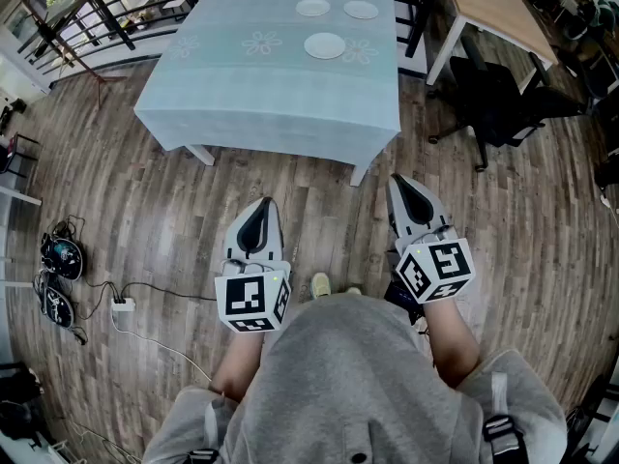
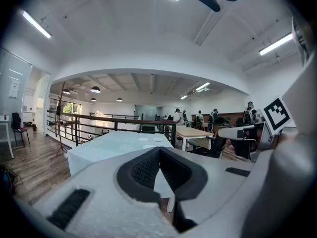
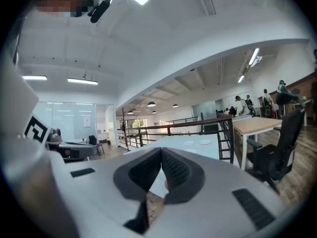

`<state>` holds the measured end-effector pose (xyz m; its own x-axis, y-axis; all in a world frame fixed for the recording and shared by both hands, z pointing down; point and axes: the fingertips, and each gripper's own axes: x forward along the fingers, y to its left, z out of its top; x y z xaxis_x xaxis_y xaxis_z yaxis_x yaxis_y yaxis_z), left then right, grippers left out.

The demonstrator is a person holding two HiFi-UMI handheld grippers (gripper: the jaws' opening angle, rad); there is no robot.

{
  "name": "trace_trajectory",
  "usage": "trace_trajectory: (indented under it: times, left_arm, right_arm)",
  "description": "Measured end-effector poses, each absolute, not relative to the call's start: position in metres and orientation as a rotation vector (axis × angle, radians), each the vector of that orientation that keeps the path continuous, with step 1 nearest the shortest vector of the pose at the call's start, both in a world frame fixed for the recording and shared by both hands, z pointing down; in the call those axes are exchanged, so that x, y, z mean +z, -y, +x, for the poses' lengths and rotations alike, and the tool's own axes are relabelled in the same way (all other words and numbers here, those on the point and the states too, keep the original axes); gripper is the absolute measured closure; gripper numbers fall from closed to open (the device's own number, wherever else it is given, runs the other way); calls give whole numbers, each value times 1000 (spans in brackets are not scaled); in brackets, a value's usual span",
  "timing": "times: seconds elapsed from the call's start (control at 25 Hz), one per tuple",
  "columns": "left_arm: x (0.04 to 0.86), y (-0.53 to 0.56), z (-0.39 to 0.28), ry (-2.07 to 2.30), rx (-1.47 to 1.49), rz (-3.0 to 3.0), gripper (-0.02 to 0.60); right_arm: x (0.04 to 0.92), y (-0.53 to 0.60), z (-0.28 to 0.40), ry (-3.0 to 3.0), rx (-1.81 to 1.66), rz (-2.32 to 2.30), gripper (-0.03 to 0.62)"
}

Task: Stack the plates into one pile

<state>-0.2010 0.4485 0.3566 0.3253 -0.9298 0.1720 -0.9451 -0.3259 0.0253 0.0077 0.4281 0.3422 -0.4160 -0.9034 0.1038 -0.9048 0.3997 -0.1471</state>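
Three round white plates [image 1: 325,45] (lying apart) are laid on a blue-clothed table [image 1: 280,95]; left gripper [image 1: 258,211] and right gripper [image 1: 405,189], ribbed-padded, are held closed, empty.

Three round white plates [image 1: 325,45] lie flat, apart and unstacked at the far side of the table [image 1: 242,95].
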Motion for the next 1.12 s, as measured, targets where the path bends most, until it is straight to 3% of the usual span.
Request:
trace_trajectory:
  times: [1.12]
  left_arm:
    - [374, -416, -213, 1647, 222, 2504, 563]
  right_arm:
    - [357, -410, -6, 2582, 359, 1759, 568]
